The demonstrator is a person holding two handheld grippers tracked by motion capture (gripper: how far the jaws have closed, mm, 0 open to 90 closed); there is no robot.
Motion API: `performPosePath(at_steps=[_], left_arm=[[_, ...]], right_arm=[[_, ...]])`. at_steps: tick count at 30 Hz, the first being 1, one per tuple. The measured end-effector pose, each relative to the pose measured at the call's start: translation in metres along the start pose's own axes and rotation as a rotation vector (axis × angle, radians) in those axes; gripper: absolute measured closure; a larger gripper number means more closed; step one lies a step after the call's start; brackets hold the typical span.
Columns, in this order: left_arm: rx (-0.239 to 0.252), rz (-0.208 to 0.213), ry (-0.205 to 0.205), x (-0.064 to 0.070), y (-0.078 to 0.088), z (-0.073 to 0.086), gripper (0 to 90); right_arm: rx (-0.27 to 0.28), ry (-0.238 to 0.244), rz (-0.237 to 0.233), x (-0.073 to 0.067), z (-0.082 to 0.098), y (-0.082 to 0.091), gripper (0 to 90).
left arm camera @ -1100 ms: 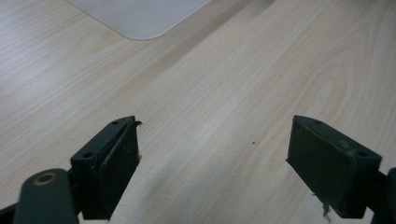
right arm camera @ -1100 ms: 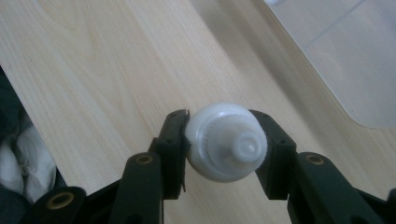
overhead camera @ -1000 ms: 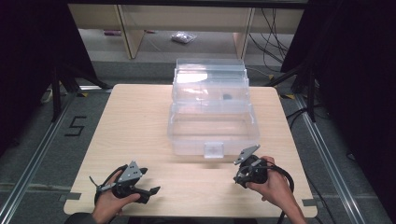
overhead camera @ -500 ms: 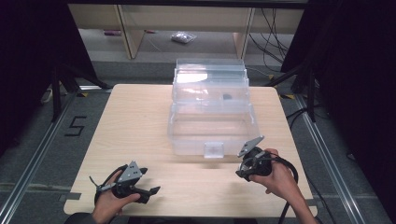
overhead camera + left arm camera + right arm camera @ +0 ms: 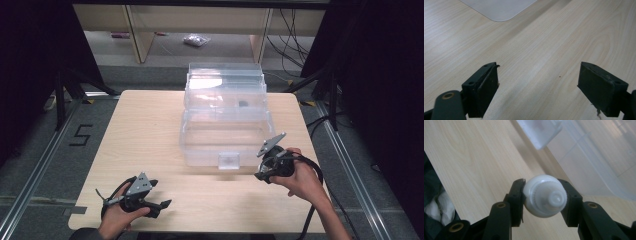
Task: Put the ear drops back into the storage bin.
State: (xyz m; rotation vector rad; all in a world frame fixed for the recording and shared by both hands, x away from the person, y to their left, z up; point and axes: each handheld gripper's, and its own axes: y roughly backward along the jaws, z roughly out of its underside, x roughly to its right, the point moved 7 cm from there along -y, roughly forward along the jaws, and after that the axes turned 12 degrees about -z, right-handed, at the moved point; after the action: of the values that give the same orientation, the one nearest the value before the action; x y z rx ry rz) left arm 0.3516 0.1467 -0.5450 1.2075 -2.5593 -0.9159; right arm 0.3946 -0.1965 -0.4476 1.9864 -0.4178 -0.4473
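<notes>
My right gripper (image 5: 272, 167), with a bottle (image 5: 545, 195) between its jaws, sits just right of the box (image 5: 225, 125) at mid-table (image 5: 150, 130); my left gripper (image 5: 150, 197) rests near the front-left edge.

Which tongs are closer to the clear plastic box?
Right. The right tongs hover beside the clear plastic box at its front right corner; the left tongs sit well in front, to its left.
</notes>
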Motion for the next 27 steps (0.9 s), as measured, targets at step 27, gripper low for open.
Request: performPosePath(at_steps=[27], left_arm=[[0.001,0.003,0.006,0.000,0.000,0.000,16.0]], right_arm=[[-0.012,-0.012,0.043,0.035,-0.041,0.030,60.0]])
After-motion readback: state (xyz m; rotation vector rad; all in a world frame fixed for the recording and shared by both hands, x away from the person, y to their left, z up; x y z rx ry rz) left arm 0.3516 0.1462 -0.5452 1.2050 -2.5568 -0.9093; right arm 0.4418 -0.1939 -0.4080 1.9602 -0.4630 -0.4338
